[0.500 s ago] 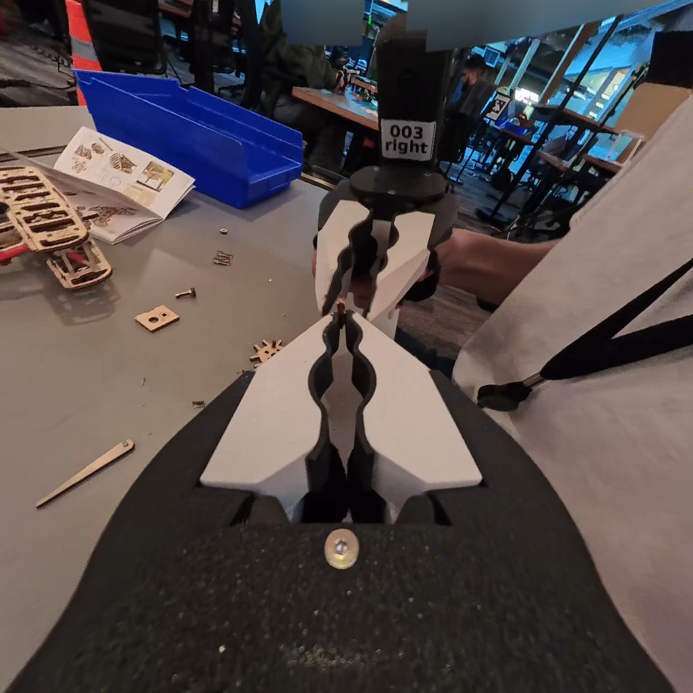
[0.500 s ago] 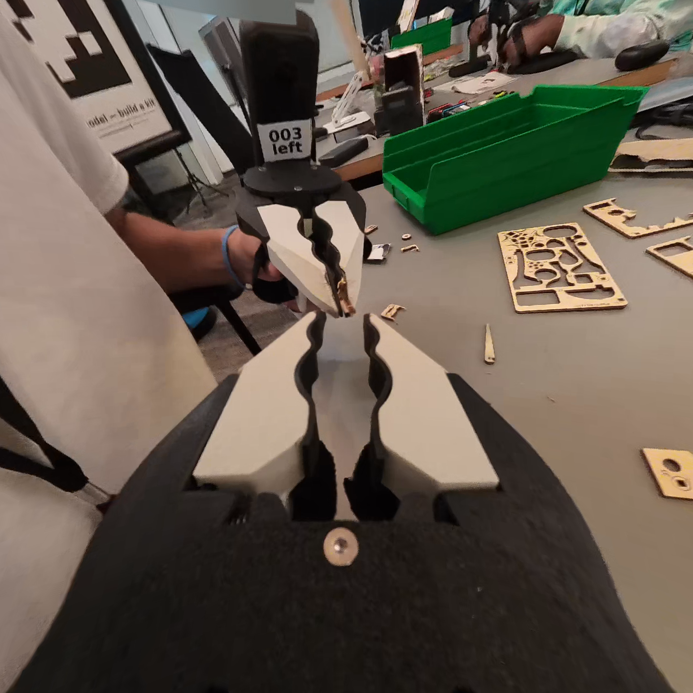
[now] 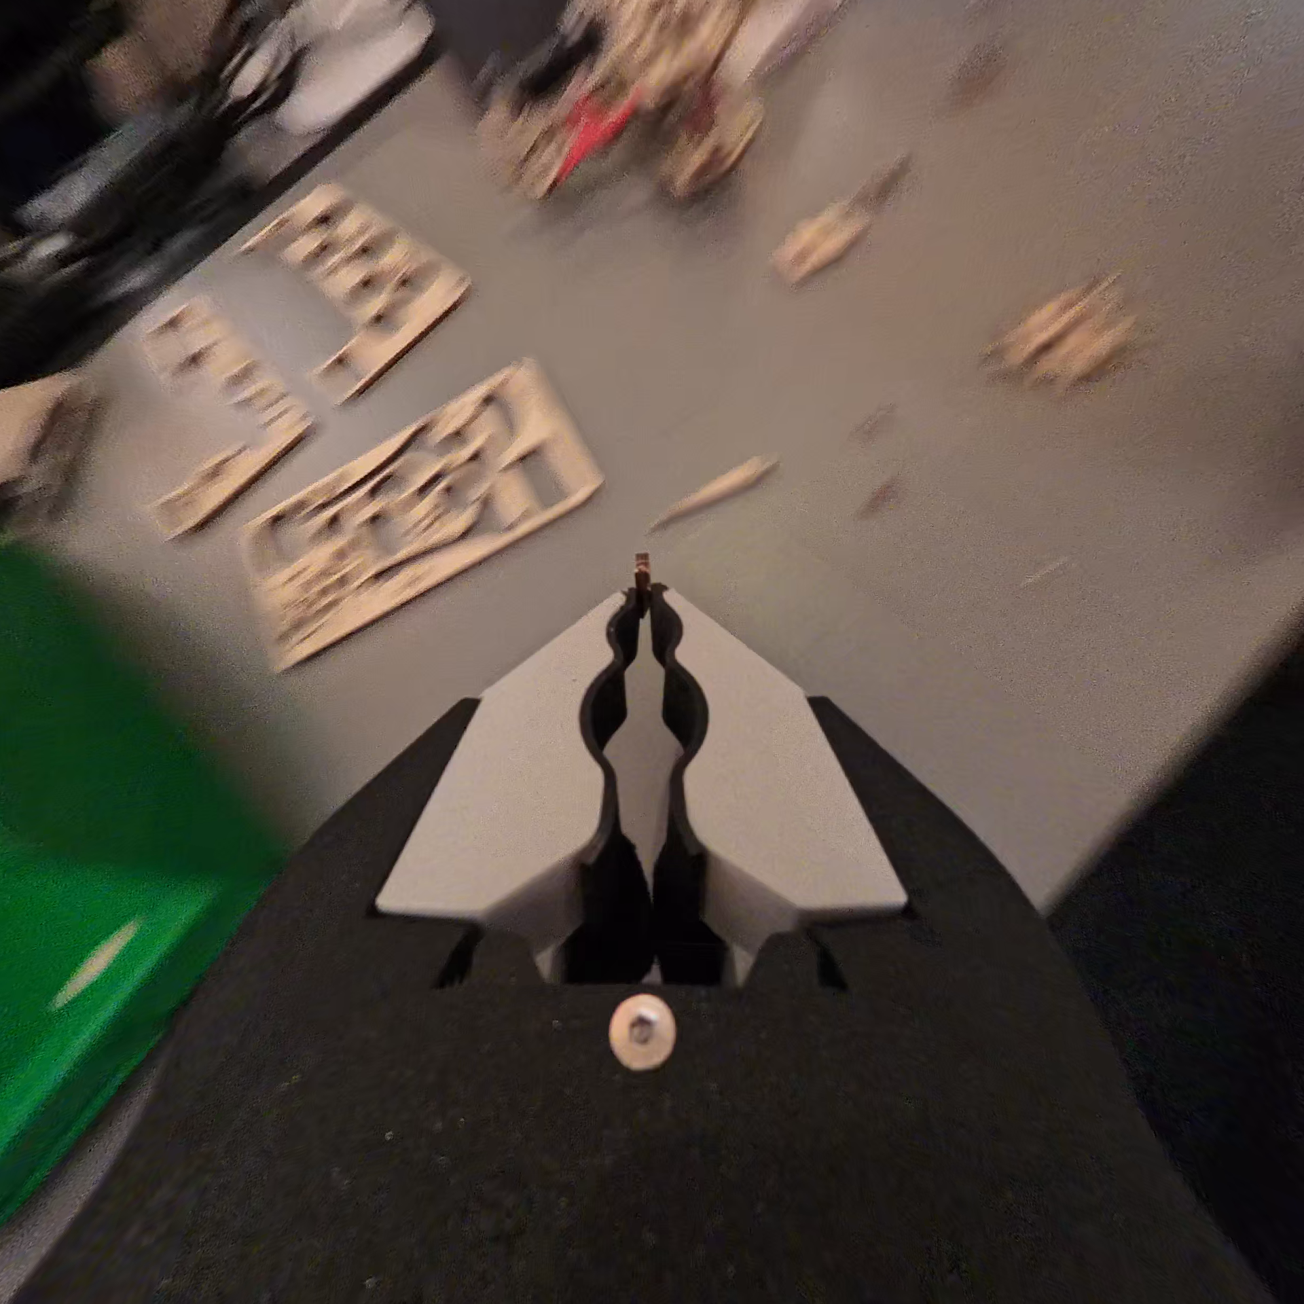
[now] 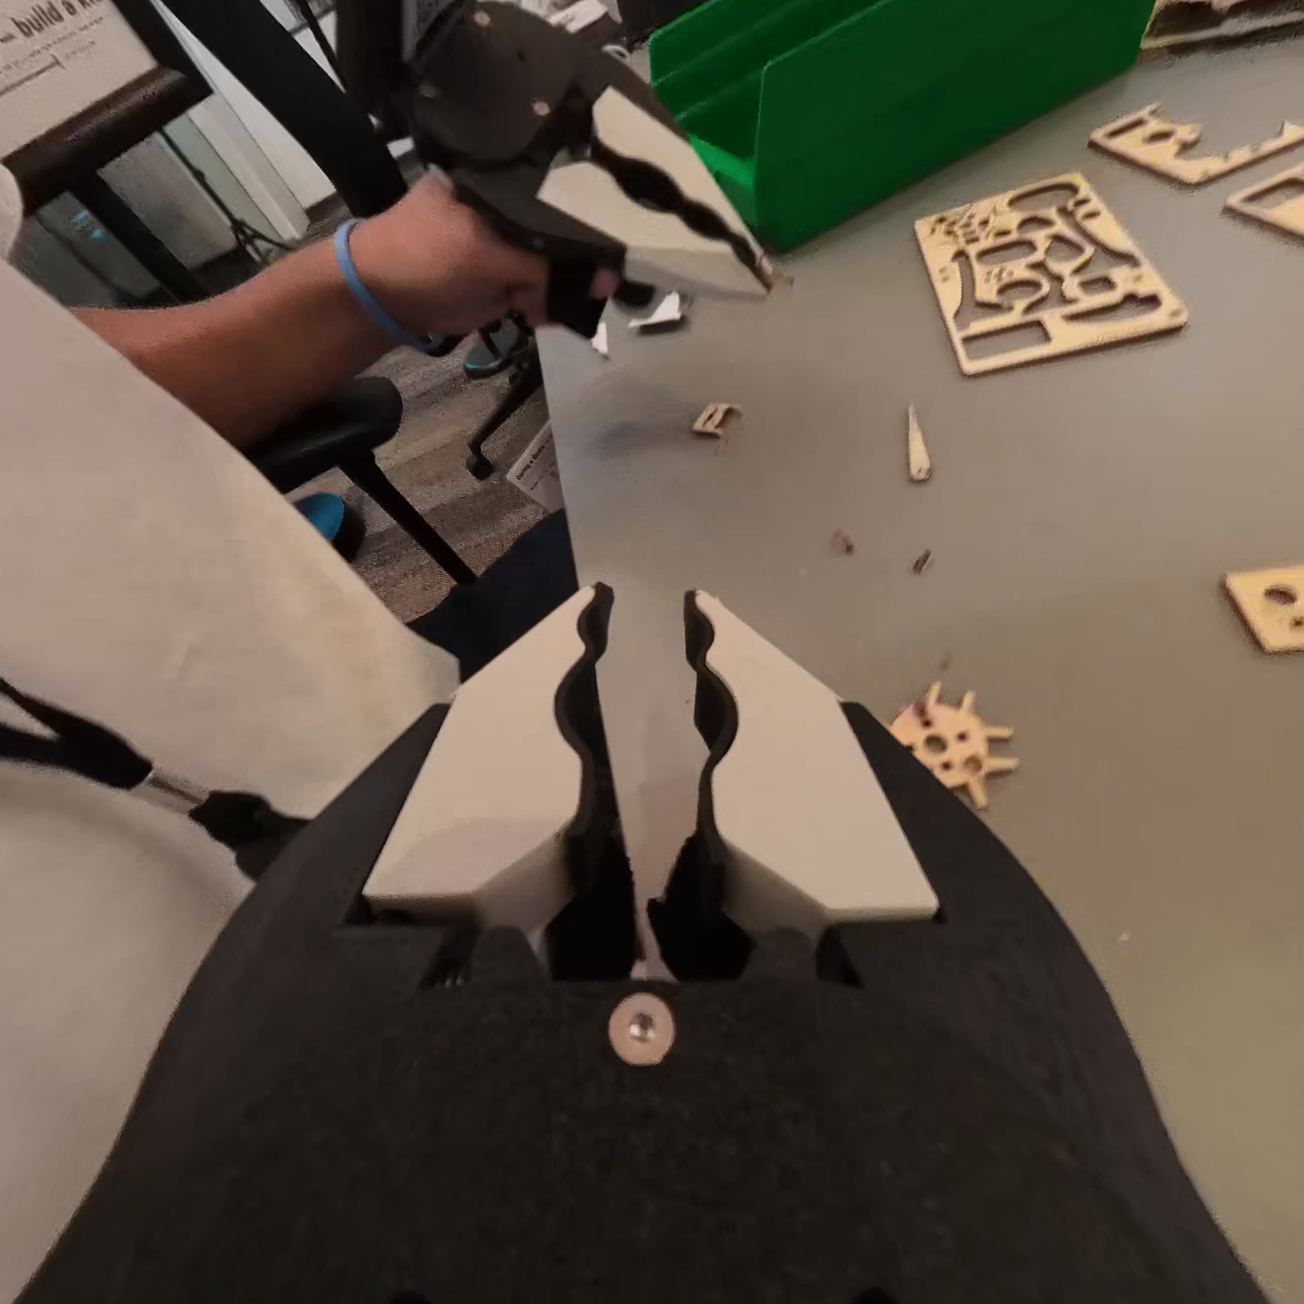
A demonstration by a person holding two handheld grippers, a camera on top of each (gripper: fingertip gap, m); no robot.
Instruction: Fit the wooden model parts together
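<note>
Left hand-held gripper: pressed together on a small wooden peg, pinched at the very fingertips, most of the peg standing proud of them.
Right hand-held gripper: spread, nothing between its jaws, hovering over the near edge of the table.
Peg position: in the air above the table, near the green bin and the punched-out wooden sheet — not touching either.
Left wrist view: heavily smeared; hard to read beyond sheets and loose pieces.
Loose parts in reach: gear-shaped piece just beside the right jaw, pointed sliver, small plate with holes.
Step in hand, as judged: carrying the peg toward a mating part.
Doing it well: slow down before alignment; keep the pinch firm — so slim a hold could let the peg twist.
Right side: best used to steady the receiving part before pressing in.
Risk: peg slipping out, lost among the scraps.
</note>
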